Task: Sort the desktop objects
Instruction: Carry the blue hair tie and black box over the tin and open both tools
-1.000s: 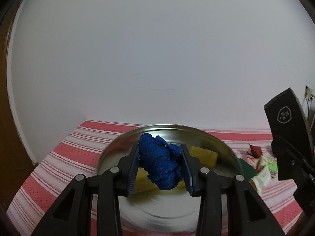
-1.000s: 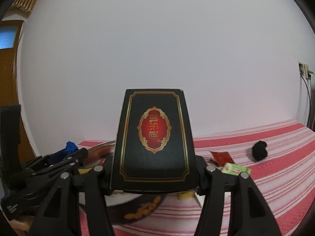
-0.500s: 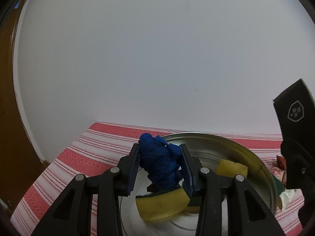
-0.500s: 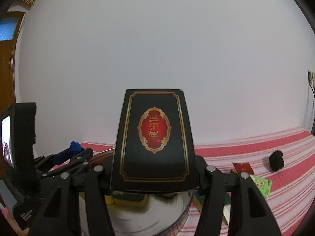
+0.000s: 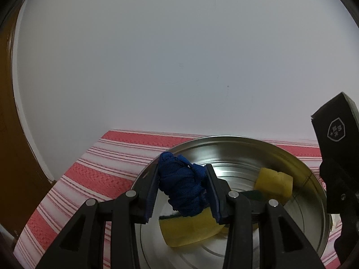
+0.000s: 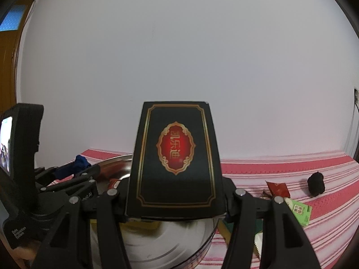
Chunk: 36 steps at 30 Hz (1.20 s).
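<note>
The left gripper is clamped on a bundle of blue cord, holding it over the near-left part of a round metal tin that sits on a red-and-white striped cloth. Two yellow sponges lie inside the tin: one just below the cord, the other toward the far right wall. The right gripper grips a black box (gold border, red oval emblem), upright above the tin's right side. Farther right on the cloth lie a red packet, a green packet and, well apart, a small black lump.
</note>
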Motion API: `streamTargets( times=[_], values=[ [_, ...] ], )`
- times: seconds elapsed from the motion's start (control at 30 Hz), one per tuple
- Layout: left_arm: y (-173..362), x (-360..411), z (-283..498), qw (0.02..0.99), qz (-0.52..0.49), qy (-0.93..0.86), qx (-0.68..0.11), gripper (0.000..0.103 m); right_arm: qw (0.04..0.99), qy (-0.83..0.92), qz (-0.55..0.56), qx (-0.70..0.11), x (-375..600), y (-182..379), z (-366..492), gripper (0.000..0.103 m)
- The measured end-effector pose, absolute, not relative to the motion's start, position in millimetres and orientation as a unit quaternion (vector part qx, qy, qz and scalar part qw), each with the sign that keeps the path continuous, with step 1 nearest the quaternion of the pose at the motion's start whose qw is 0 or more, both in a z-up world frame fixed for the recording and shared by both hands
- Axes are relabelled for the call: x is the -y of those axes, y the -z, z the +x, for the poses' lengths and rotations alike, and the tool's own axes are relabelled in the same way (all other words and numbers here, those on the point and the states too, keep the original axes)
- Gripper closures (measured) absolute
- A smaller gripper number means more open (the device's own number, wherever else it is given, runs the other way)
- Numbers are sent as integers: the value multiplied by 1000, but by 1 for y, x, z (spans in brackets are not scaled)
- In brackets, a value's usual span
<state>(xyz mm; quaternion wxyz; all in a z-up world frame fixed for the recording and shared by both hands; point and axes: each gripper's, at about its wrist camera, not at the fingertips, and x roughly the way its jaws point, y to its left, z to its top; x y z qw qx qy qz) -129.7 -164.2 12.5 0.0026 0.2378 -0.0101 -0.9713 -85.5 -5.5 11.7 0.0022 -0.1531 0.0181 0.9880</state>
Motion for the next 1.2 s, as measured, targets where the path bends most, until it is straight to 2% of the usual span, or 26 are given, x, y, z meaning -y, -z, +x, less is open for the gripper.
streamTargets(
  times=[0.93,1.0,1.03,1.1,1.17,1.2],
  values=[
    [-4,161,-134,55,257,963,52,60,-13,-978,-207,4,10,18,-124,45],
    [-5,159,-133,54,260,963,54,53,-18,-977,-211,4,11,21,-126,39],
    [-5,157,-132,51,261,962,56,48,-15,-977,-212,5,13,21,-125,26],
    [-5,156,-130,57,255,964,56,22,-1,-980,-197,3,10,20,-123,21],
    [-8,155,-126,61,238,968,56,10,2,-984,-178,-6,3,16,-119,12],
    [-8,155,-125,62,234,969,57,9,10,-987,-163,-12,5,14,-113,9]
  ],
)
